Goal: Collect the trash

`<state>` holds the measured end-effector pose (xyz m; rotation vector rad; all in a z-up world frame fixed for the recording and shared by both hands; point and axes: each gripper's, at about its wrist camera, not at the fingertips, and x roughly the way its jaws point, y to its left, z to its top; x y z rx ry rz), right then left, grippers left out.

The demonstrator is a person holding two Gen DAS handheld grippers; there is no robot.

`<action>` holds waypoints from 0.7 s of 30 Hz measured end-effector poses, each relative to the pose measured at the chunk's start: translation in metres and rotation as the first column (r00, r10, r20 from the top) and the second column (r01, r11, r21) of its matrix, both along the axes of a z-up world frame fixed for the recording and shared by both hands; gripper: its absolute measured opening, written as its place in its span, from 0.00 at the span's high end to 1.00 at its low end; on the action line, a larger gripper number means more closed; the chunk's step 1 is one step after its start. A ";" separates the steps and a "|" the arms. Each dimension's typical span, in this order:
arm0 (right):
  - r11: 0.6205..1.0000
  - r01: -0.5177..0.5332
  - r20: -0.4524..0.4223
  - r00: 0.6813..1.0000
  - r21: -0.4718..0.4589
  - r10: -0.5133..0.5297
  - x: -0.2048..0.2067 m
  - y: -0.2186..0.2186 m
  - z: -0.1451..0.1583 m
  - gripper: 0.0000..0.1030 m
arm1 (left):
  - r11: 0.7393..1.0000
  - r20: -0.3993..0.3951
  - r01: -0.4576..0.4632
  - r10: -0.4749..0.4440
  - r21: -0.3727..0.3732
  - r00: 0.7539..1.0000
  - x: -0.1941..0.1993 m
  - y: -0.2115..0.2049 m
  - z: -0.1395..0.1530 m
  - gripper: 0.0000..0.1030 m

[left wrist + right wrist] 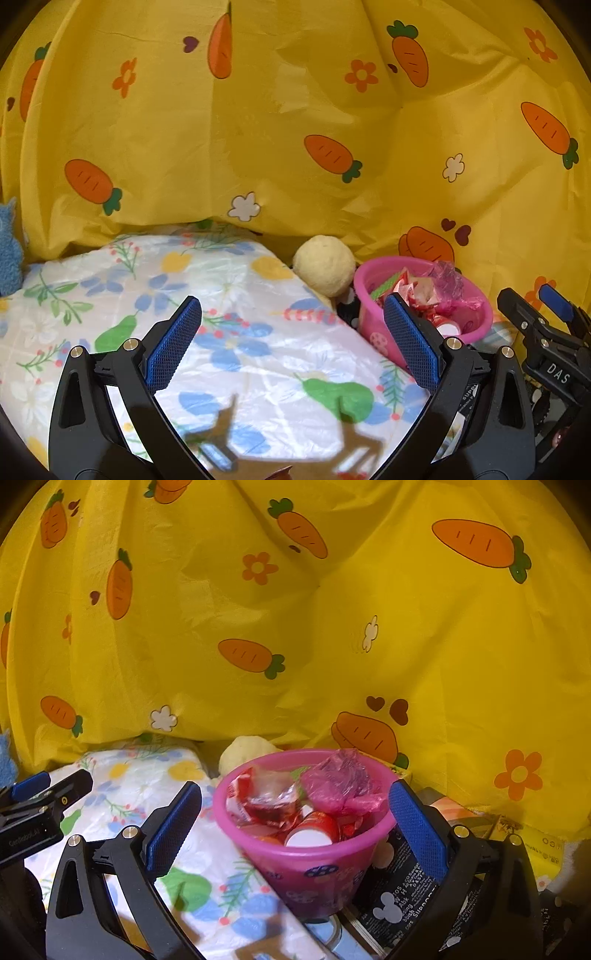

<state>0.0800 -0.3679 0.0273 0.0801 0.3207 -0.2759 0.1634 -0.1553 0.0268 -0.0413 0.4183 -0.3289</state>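
A pink bucket (303,867) stands at the edge of a floral sheet, full of trash: red wrappers (266,805), a crumpled pink plastic bag (340,779) and a small red-and-white bottle (314,830). My right gripper (295,790) is open, its blue pads wide apart on either side of the bucket and not pressing on it. My left gripper (291,306) is open over the floral sheet with nothing between its fingers. In the left wrist view the bucket (373,332) sits just right of it, with the right gripper (546,317) beyond.
A yellow cloth with carrot print (295,110) hangs close behind everything. The floral sheet (240,325) covers the left. A cream plush ball (325,266) lies behind the bucket and a blue plush (9,254) at far left. A black printed box (399,886) lies by the bucket.
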 end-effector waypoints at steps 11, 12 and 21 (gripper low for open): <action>0.994 -0.076 -0.007 0.997 -0.075 0.076 -0.060 0.076 -0.006 0.05 | 0.996 -0.009 -0.061 0.062 0.068 0.998 -0.078 0.056 -0.021 0.06; 0.994 -0.082 -0.007 0.997 -0.073 0.082 -0.065 0.080 -0.007 0.05 | 0.996 -0.016 -0.062 0.064 0.063 0.998 -0.083 0.060 -0.023 0.05; 0.995 -0.087 -0.007 0.996 -0.038 0.087 -0.101 0.104 -0.017 0.05 | 0.995 -0.021 -0.068 0.070 0.070 0.997 -0.120 0.082 -0.033 0.05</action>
